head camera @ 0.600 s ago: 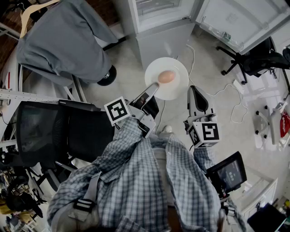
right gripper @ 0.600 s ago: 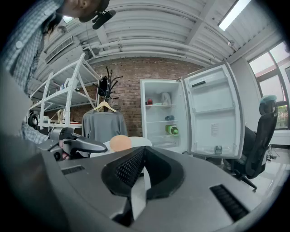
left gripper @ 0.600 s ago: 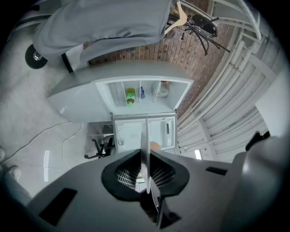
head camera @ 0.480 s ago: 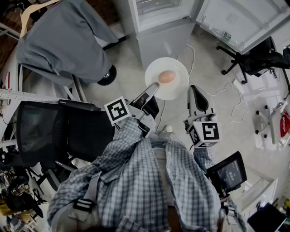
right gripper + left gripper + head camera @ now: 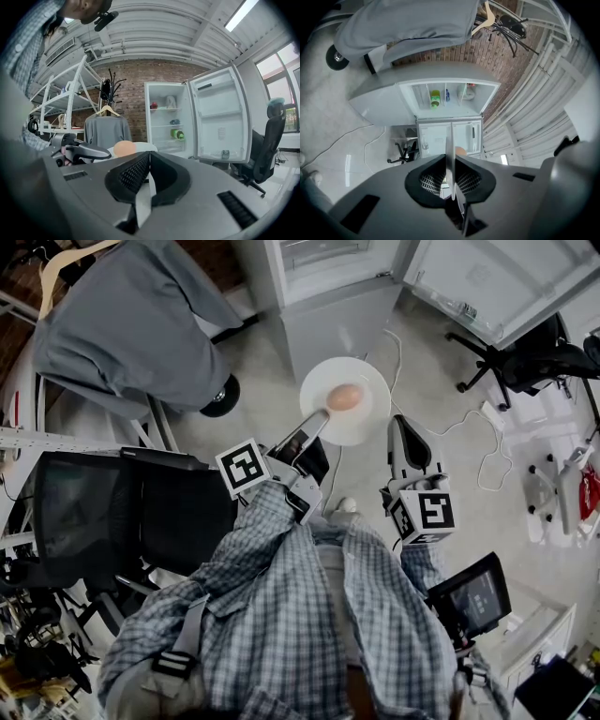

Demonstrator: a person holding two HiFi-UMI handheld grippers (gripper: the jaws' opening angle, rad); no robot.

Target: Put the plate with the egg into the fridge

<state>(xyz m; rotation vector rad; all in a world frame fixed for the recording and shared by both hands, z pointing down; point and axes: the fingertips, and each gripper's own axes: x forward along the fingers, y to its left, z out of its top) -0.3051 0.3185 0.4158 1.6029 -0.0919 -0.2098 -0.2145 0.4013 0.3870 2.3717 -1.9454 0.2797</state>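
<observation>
Nearest the camera, at the bottom centre of the head view, is the person's plaid shirt [image 5: 309, 615]. Two grippers reach out from it. The left gripper [image 5: 317, 420], just left of centre, has its jaws clamped narrowly on the near rim of the one white plate [image 5: 366, 418]. In its own view that rim stands edge-on between the pads. The right gripper [image 5: 401, 426], right of centre, has its jaws pressed together with nothing between them. It sits just beside the plate's right edge, and I cannot tell whether it touches.

The plate is held in the air above the pale floor, in the upper middle of the frame. A single egg [image 5: 344, 397] rests near its centre.

Two black office chairs are in sight, one at the left edge [image 5: 103, 512] and one at the upper right [image 5: 539, 357]. A dark tablet screen [image 5: 469, 596] sits at the lower right.

Farther off, at the top centre, one white fridge [image 5: 342, 310] stands beyond the plate with its door [image 5: 487, 282] swung open to the upper right. A green container [image 5: 177, 134] lies on one shelf. One grey garment on a hanger [image 5: 131, 315] fills the upper left.
</observation>
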